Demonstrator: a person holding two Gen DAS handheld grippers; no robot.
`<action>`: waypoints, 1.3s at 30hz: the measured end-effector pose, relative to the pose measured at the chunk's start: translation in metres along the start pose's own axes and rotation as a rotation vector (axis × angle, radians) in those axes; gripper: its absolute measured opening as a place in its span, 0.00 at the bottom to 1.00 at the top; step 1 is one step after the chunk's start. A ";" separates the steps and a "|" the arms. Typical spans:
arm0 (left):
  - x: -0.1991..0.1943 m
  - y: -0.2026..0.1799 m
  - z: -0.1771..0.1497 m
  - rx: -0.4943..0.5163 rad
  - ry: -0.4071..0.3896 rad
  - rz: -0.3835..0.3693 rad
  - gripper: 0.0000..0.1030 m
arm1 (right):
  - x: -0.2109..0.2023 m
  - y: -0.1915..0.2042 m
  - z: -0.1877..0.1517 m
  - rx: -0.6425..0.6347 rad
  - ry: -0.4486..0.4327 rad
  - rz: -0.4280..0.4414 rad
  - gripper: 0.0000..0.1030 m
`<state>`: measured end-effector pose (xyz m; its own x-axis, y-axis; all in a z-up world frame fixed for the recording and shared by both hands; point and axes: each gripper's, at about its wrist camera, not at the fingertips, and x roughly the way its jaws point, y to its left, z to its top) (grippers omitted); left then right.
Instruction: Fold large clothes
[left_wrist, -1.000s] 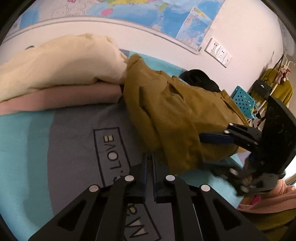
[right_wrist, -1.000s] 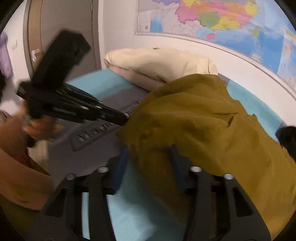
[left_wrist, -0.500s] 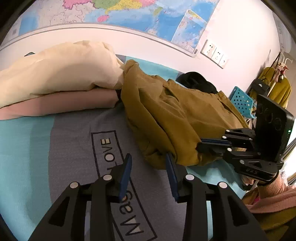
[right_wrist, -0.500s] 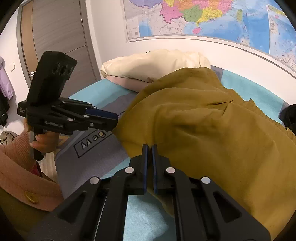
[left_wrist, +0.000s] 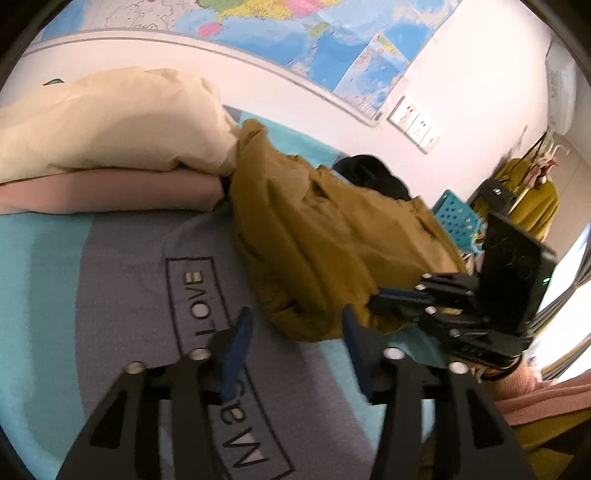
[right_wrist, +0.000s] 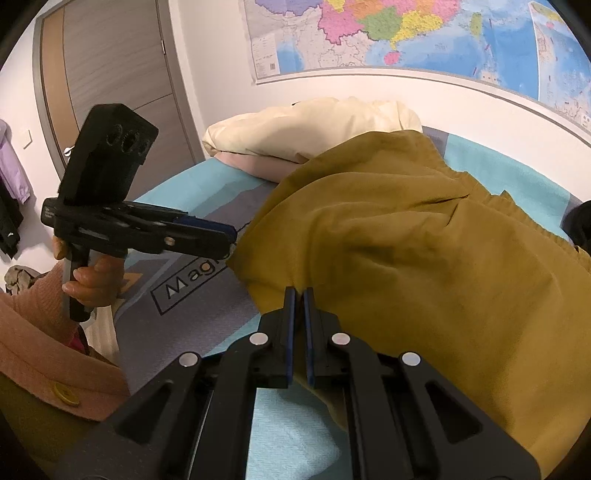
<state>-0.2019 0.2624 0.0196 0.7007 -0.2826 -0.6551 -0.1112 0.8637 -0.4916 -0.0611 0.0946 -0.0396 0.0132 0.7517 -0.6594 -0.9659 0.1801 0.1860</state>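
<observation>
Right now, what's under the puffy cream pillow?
A folded pink blanket lies under the cream pillow, on the teal-and-grey bedspread. How far it reaches underneath is covered.

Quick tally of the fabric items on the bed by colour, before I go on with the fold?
Mustard-yellow garment: 1
Cream pillow or folded quilt: 1
Pink folded cover under the cream one: 1
Black bundle of cloth by the wall: 1
Total: 4

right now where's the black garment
In the left wrist view the black garment lies behind the mustard garment, against the wall, left of the blue basket.
</observation>
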 end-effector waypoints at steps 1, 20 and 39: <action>0.000 -0.002 0.001 0.007 -0.002 0.003 0.49 | 0.000 0.000 0.000 0.000 0.000 -0.001 0.05; 0.018 0.005 0.002 -0.023 0.064 -0.088 0.04 | -0.001 -0.003 -0.001 0.062 -0.011 0.038 0.03; 0.004 0.018 0.000 -0.043 0.057 0.007 0.00 | -0.001 0.005 0.001 0.044 -0.024 0.056 0.18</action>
<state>-0.2014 0.2771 0.0083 0.6584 -0.3009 -0.6899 -0.1472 0.8475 -0.5100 -0.0657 0.0959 -0.0373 -0.0341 0.7760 -0.6298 -0.9529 0.1648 0.2546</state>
